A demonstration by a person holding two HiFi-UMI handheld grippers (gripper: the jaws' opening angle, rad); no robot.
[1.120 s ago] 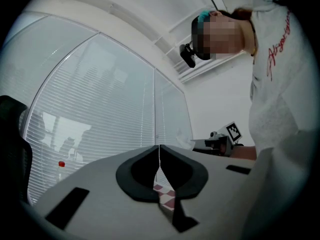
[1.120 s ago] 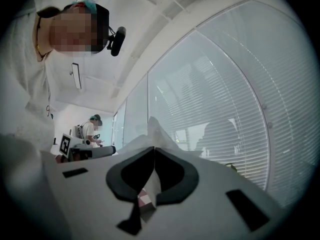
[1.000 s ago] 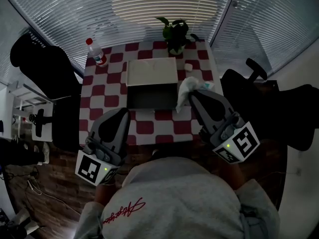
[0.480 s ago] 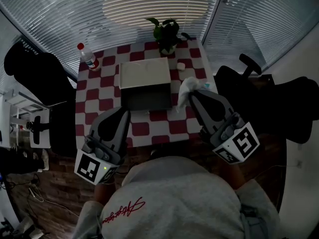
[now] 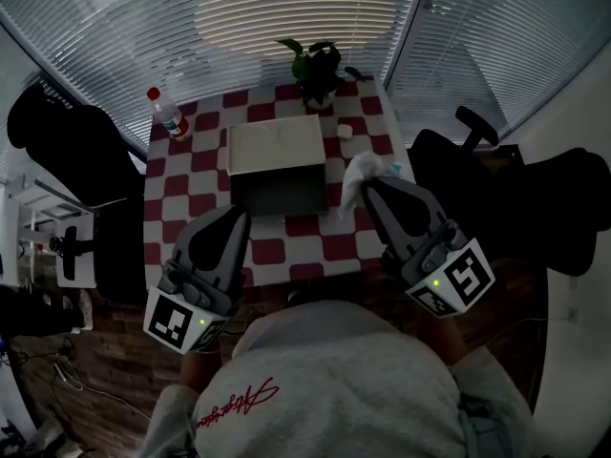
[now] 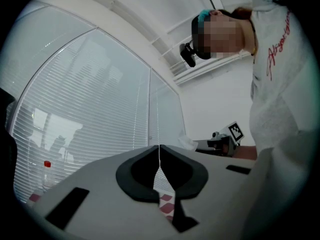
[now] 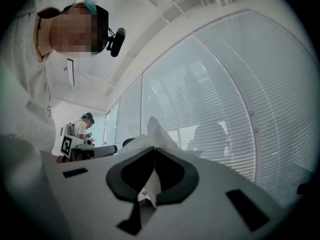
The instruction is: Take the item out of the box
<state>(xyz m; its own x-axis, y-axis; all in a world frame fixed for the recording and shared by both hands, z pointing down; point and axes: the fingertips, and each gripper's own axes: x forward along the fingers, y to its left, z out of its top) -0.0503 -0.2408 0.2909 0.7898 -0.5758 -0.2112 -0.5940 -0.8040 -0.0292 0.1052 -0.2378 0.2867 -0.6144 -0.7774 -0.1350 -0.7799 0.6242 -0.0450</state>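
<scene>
**Crumpled white item held outside the box**

The left gripper [image 5: 236, 216] is closed on nothing, at 7 o'clock from the open box [image 5: 279, 191]. The right gripper [image 5: 368, 185] is clamped on a crumpled white item [image 5: 351, 177], which is held outside the box, just beside its wall at 3 o'clock, by the checkered table's [image 5: 191, 194] edge. Beyond, a bottle [image 5: 165, 113] is seen at 10 o'clock and a plant [image 5: 313, 65] at 12.

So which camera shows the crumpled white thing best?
The head view: the whole white thing sticks out of the right gripper, beside the box. The right gripper view shows only a pinched scrap; the left gripper view, a tiny far-off bit.
</scene>
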